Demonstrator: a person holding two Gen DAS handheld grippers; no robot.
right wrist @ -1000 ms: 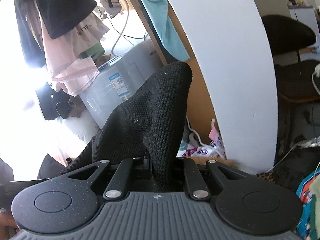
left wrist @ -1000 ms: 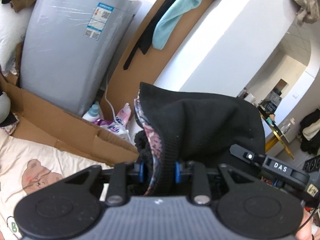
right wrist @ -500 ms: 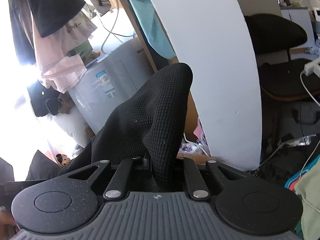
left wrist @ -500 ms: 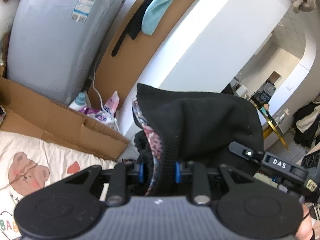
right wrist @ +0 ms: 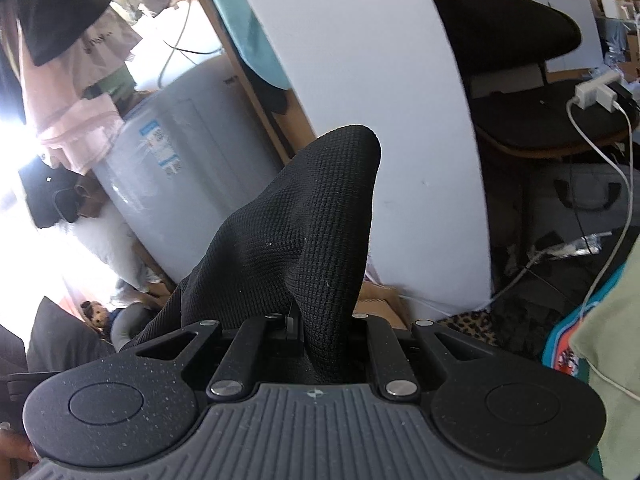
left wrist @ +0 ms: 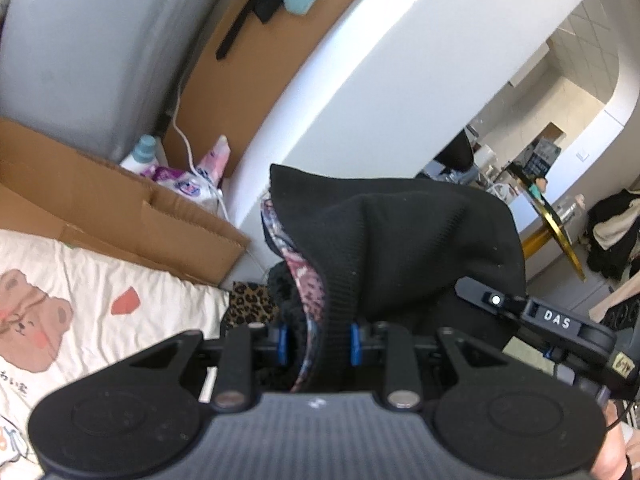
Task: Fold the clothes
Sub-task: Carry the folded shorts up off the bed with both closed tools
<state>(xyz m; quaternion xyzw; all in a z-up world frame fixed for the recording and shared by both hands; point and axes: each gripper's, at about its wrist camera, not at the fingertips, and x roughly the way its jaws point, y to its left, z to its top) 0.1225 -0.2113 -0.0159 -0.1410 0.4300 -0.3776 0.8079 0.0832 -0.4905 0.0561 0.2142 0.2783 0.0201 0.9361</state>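
The left claw (left wrist: 316,344) grips a black knit garment (left wrist: 400,240) by its ribbed edge, fabric bunching up at frame centre and hiding the fingertips. The right claw (right wrist: 320,336) pinches the same waffle-textured cloth. A "DAS" tag (left wrist: 557,319) reads at lower right; the bear-print bedsheet (left wrist: 80,300) lies lower left.

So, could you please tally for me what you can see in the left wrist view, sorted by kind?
Grippers: 2, the left gripper and the right gripper, both gripping the black garment
Black garments: 1
Bottles: 2, the blue-capped bottle and the pink bottle
Cardboard boxes: 1
Total: 6
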